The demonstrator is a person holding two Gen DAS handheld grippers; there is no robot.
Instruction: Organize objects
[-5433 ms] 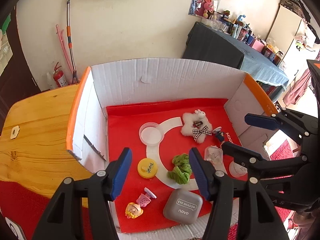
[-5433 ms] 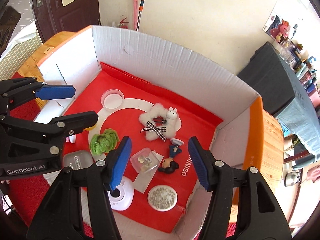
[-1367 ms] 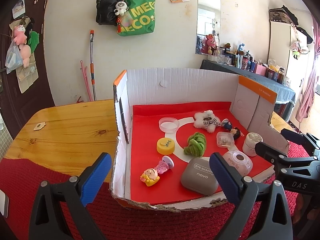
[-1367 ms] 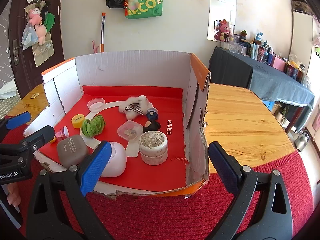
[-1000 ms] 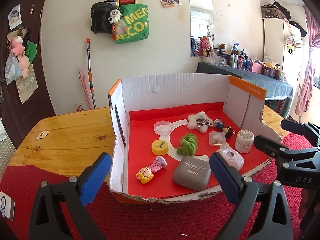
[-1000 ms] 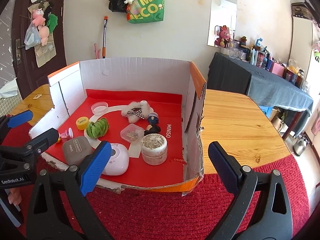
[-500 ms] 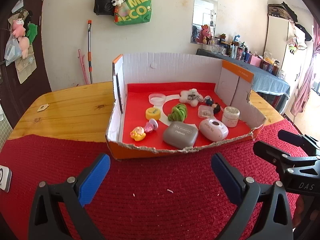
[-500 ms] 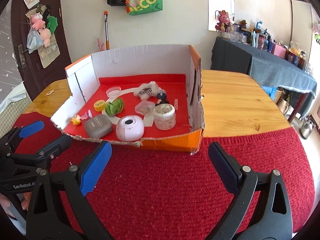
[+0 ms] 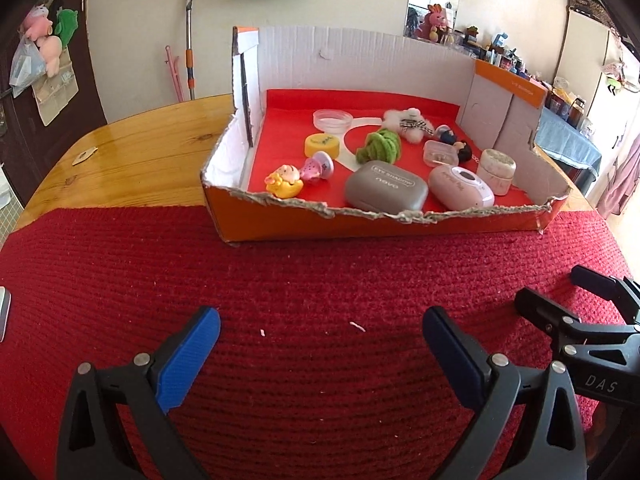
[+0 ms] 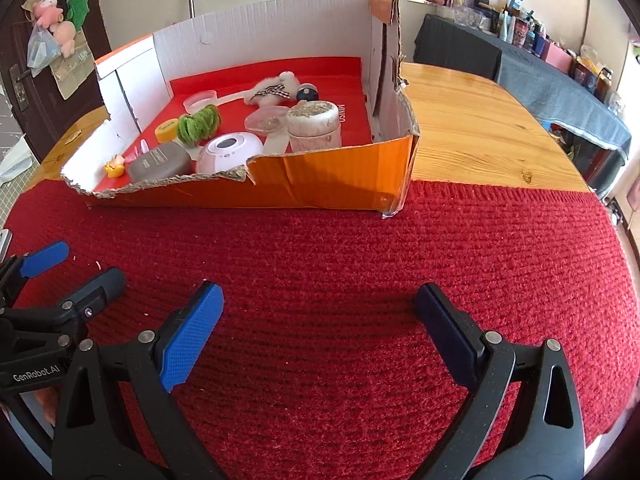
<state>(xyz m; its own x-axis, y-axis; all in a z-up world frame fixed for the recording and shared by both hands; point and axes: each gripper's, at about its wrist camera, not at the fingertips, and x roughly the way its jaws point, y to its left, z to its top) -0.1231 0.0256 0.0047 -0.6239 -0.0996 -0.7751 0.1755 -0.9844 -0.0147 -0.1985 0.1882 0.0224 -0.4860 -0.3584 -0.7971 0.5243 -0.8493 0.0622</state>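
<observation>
A wooden table (image 9: 132, 152) is seen in a lived-in room, its near half covered by a red knitted mat (image 9: 320, 280). A torn cardboard box (image 9: 360, 222) with a red liner is set at the far edge of the mat, straddling mat and bare wood.

Inside the box, all the small items are lying loose: grey eye shadow case (image 9: 386, 192) and pink round device (image 9: 460, 192) just behind the torn front wall, cream jar (image 9: 498, 170) near the right wall, green scrunchie (image 9: 380, 147) mid-box, yellow cap (image 9: 322, 145), clear lid (image 9: 333, 120), white plush (image 9: 406, 124), small clear box (image 9: 440, 153), yellow figurine (image 9: 284, 180) by the left front corner.

Left gripper (image 9: 320, 356) is held low over the mat, jaws spread wide, nothing held. Right gripper (image 10: 318, 332) is likewise wide open and empty, well apart from the box; both are side by side.

Judgement: nothing is left on the mat, so the sorting looks finished or a new pick is about to be chosen. If a pick is made, the low torn front wall should be cleared from above, one item approached at a time, jaws aligned across the narrow side, neighbours not nudged. The rounded pink device and the scrunchie are likely to slip or squash; a centred grip is advised.
</observation>
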